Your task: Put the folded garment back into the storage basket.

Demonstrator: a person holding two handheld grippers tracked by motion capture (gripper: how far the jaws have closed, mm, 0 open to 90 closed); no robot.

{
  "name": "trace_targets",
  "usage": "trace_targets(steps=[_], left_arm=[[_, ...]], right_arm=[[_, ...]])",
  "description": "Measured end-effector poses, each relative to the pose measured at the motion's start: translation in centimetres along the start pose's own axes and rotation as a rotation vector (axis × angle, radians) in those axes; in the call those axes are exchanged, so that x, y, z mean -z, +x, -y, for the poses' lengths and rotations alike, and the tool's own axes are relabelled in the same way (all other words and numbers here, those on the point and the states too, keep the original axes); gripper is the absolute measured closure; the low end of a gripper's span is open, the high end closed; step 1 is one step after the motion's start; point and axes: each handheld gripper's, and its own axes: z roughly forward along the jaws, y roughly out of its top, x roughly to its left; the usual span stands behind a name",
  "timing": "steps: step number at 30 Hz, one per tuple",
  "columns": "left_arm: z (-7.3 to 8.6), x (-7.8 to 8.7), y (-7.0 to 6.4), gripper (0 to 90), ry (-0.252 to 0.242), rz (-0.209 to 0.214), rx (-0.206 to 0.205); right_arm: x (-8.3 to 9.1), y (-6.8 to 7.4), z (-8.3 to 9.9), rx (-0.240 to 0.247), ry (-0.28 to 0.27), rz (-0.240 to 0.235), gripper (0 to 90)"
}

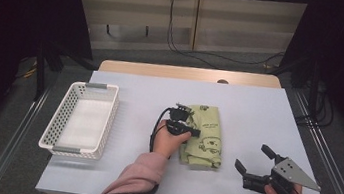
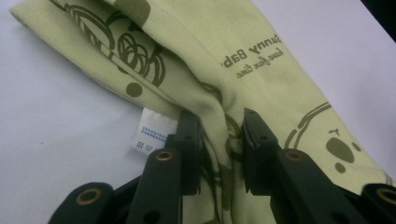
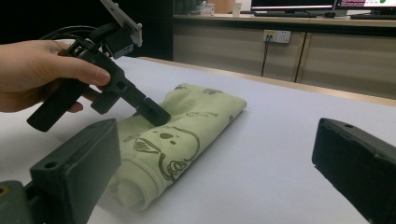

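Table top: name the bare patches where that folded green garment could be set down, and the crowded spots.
Bare: the white table right of the green garment, and the strip between it and the white basket, whose inside is also bare. Crowded: the middle, where the left gripper pinches a fold of the garment, and the near right corner, where the right gripper hovers open.

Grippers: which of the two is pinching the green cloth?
The left gripper: its jaws squeeze a fold of the cloth. The right gripper is open, off it.

Pink sleeve, black fingers
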Motion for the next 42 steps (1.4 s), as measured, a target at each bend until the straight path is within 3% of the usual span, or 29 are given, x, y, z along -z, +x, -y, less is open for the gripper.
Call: trace_targets(steps=[1,5,8,11,12,14,15,16,17,19,20,21,23,24,27,28,33,35,38,42], left_arm=[[-0.1,0.2,0.0,72.3,-0.012,0.009,0.024],[-0.6,0.7,0.1,72.5,-0.008,0.03,0.036],[-1.4,1.7,0.1,72.9,0.049,0.062,0.042],[-1.8,2.3,0.1,73.1,0.064,0.053,0.037],[-2.0,2.6,0.2,73.1,0.07,0.072,0.049],[-2.5,3.3,0.0,73.2,0.086,0.06,0.06],[-2.7,3.6,0.2,73.3,0.095,0.084,0.053],[-2.8,3.7,-0.1,73.3,0.08,0.03,0.079],[-3.0,4.1,0.1,73.2,0.113,0.042,0.039],[-3.3,4.7,0.3,73.3,0.13,0.065,0.048],[-3.5,5.0,0.6,73.3,0.135,0.073,0.028],[-3.6,5.3,0.6,73.4,0.144,0.053,0.043],[-4.0,6.0,0.6,73.5,0.157,0.022,0.036],[-4.2,6.6,0.7,73.5,0.169,0.027,0.046],[-4.4,7.2,1.0,73.6,0.197,0.022,0.029],[-4.6,7.6,1.1,73.6,0.207,-0.002,0.026],[-5.0,8.7,1.5,73.6,0.231,-0.029,0.019],[-5.2,9.1,1.6,73.7,0.235,-0.038,0.013],[-5.3,9.6,1.9,73.7,0.231,-0.018,0.03],[-5.5,10.2,1.9,73.7,0.24,-0.061,0.02]], right_arm=[[0.0,0.0,0.0,0.001,0.0,-0.004,0.9],[0.0,-0.1,0.0,0.006,0.001,-0.011,0.9],[0.0,-0.1,0.0,0.0,0.002,-0.011,0.9],[0.0,-0.1,0.0,0.005,0.002,-0.011,0.9],[0.0,-0.2,0.0,0.01,0.004,-0.011,0.9],[0.0,-0.1,0.1,0.01,0.003,-0.011,0.9],[0.0,-0.1,0.0,0.003,0.001,-0.012,0.9],[0.0,0.0,0.0,-0.004,0.0,-0.007,0.9],[0.0,-0.2,0.1,0.025,0.006,-0.009,0.9],[0.0,-0.2,0.1,0.019,0.006,-0.006,0.9],[0.0,-0.2,0.1,0.018,0.005,-0.007,0.9],[0.0,-0.2,0.1,0.017,0.005,-0.006,0.9],[0.0,-0.2,0.1,0.021,0.005,-0.007,0.9],[0.0,-0.1,0.0,-0.004,-0.002,-0.01,0.9],[0.0,-0.1,0.0,-0.003,-0.002,-0.009,0.9],[0.0,-0.2,0.1,0.02,0.006,-0.006,0.9],[0.0,-0.2,0.1,0.02,0.003,-0.006,0.9],[-0.1,0.1,0.0,-0.033,-0.011,0.003,0.9],[-0.1,-0.1,0.0,-0.004,-0.002,-0.008,0.9],[0.0,-0.2,0.1,0.021,0.004,-0.004,0.9]])
